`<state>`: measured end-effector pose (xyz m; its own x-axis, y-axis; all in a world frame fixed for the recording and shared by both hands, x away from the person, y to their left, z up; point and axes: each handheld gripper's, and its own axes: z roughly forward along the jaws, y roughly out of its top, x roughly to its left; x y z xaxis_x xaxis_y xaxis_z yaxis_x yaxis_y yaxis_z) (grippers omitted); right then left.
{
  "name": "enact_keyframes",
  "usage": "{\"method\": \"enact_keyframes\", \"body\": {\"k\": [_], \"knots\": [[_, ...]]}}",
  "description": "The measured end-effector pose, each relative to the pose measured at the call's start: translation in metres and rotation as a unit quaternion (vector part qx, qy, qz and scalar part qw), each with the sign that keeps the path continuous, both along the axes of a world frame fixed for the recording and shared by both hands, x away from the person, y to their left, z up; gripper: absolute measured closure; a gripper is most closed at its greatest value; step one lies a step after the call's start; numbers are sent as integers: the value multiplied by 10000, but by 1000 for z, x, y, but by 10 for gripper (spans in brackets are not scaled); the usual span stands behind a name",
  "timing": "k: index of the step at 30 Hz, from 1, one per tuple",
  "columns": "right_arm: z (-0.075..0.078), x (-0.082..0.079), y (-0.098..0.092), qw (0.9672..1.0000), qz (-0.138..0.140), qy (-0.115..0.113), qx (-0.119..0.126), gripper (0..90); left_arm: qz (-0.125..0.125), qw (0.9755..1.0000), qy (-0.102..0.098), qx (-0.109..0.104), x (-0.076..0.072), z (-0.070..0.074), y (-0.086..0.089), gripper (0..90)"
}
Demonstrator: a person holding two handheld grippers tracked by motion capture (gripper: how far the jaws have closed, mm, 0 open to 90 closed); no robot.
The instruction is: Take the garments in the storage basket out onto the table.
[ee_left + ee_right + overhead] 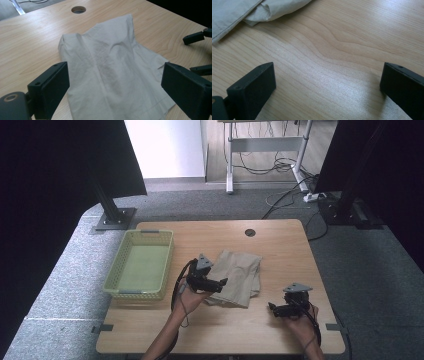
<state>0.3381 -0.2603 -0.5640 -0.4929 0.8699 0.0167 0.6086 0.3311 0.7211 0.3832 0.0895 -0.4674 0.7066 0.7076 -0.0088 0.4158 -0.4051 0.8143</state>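
A beige folded cloth (240,276) lies near the middle of the wooden table (280,240). My left gripper (222,283) hovers at the cloth's left edge, open, its jaws wide apart over the cloth (112,67). To the right of the cloth my right gripper (271,307) is open above bare wood near the front edge. In the right gripper view a corner of the cloth (242,10) shows at the upper left, beyond the spread jaws. The right gripper's jaws (197,53) also show at the right edge of the left gripper view.
A light green plastic basket (112,281) with nothing in it stands on the table's left side. A round cable hole (250,232) sits near the far edge. Black stand bases and cables are on the grey carpet beyond the table.
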Motion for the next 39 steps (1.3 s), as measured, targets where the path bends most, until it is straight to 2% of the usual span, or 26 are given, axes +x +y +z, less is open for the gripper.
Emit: {"method": "enact_keyframes", "body": {"k": [3,4,6,7,10,11,15,16,20,21,24,25,27,28,29,30,32,33,35,36,39], "knots": [[0,0,0,10000,9,0,0,0,32,10000,6,-31,-4,-2,8,72],[0,-1,0,10000,22,1,0,0,45,10000,5,-28,-8,-4,17,72],[0,-1,0,10000,27,1,-2,0,45,10000,5,-28,-8,-4,17,72],[0,-1,0,10000,28,4,-2,0,77,10000,-25,-15,-12,-6,25,73],[0,-1,0,10000,27,4,-1,0,82,10000,-12,-55,-14,-7,29,72],[0,-1,0,10000,26,3,-2,0,100,9999,-12,-75,-18,-11,36,72],[0,-1,0,10000,31,4,-3,0,111,9999,-22,-61,-20,-13,40,71],[0,-1,0,10000,31,4,-3,0,125,9999,-18,-70,-26,-20,48,71],[0,-1,0,10000,32,3,-2,0,128,9999,-12,-68,-29,-23,51,71],[0,-1,0,10000,32,3,-2,0,124,9999,25,-3,-35,-33,57,71],[0,-1,0,10000,32,3,-2,0,134,9999,40,33,-37,-37,58,70],[0,-1,0,10000,31,4,-2,0,137,9999,53,92,-39,-42,59,70],[0,-1,0,10000,32,4,-3,0,137,9999,53,92,-39,-42,59,68],[0,-1,0,10000,32,4,-3,0,126,9997,128,149,-42,-52,59,68],[0,-1,0,10000,32,4,-3,0,126,9997,128,149,-42,-52,59,66],[0,-1,0,10000,31,4,-3,0,126,9995,161,257,-44,-58,59,66],[0,-1,0,10000,32,3,-3,0,126,9995,161,257,-44,-58,59,65],[0,-1,0,10000,32,3,-3,0,124,9991,257,322,-46,-68,57,65],[0,-1,0,10000,32,3,-4,0,124,9991,257,322,-46,-68,57,65],[0,-1,0,10000,32,3,-4,0,118,9986,379,363,-47,-77,55,65],[0,-1,0,10000,31,4,-2,0,109,9978,440,483,-48,-83,52,64]]}}
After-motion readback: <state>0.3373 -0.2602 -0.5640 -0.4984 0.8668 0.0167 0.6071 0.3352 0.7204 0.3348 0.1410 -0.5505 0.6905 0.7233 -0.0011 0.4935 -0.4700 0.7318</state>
